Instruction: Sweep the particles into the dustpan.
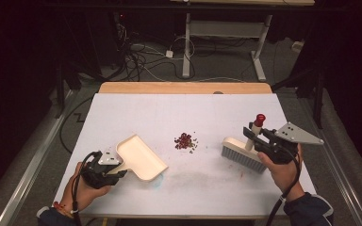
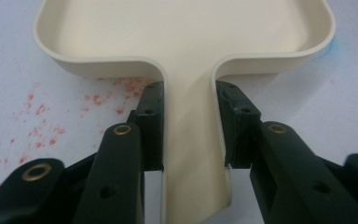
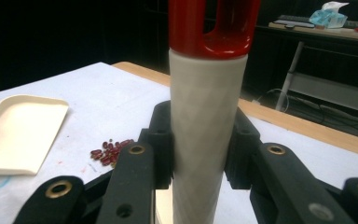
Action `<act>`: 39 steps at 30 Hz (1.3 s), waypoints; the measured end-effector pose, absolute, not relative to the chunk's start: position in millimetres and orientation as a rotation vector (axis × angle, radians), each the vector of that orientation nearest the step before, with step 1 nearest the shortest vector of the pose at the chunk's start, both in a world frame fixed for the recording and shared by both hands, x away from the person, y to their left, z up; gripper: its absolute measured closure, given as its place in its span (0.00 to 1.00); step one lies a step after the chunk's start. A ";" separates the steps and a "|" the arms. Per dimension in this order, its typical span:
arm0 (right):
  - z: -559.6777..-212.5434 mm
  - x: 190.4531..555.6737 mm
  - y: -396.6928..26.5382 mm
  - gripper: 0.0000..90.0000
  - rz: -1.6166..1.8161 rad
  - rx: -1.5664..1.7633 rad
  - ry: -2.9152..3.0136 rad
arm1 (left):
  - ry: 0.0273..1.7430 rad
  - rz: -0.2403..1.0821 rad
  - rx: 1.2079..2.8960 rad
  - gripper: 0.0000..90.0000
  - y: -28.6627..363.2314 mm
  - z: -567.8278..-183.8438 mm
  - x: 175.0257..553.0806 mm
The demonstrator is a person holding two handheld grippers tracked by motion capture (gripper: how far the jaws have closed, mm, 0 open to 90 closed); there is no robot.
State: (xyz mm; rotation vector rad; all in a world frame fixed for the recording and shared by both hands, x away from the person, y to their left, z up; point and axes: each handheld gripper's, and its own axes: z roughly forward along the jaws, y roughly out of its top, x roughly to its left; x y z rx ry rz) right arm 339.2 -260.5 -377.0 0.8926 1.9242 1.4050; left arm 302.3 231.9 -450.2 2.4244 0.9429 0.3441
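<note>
A cream dustpan (image 1: 140,158) lies on the white table, its open mouth toward the right. My left gripper (image 1: 118,168) is shut on the dustpan's flat handle (image 2: 189,140), one pad on each side. A small pile of red beans (image 1: 185,141) sits mid-table, between the pan and the brush. The hand brush (image 1: 242,151) rests with grey bristles on the table at the right. Its cream handle (image 3: 207,121) with a red cap (image 3: 213,25) stands up between the jaws of my right gripper (image 1: 253,133), which is shut on it. The beans (image 3: 110,153) lie left of that handle.
The white table cover (image 1: 188,113) carries faint red stains (image 2: 37,112) beside the pan. A wooden table edge (image 1: 184,87) runs along the far side. Beyond it are cables on the floor and a desk frame (image 1: 226,33).
</note>
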 end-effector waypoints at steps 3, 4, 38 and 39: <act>-374.7 349.9 -254.3 0.77 1.390 0.897 1.910 | 0.923 0.334 2.436 0.71 227.1 -450.7 301.9; -373.7 354.2 -251.9 0.77 1.392 0.901 1.904 | 0.917 0.330 2.437 0.71 225.9 -450.9 301.7; -390.8 442.3 -123.5 0.77 1.331 0.939 1.847 | 0.888 0.319 2.442 0.71 200.2 -461.3 302.7; -391.5 439.5 -120.4 0.77 1.324 0.922 1.855 | 0.889 0.316 2.442 0.71 199.8 -461.6 302.7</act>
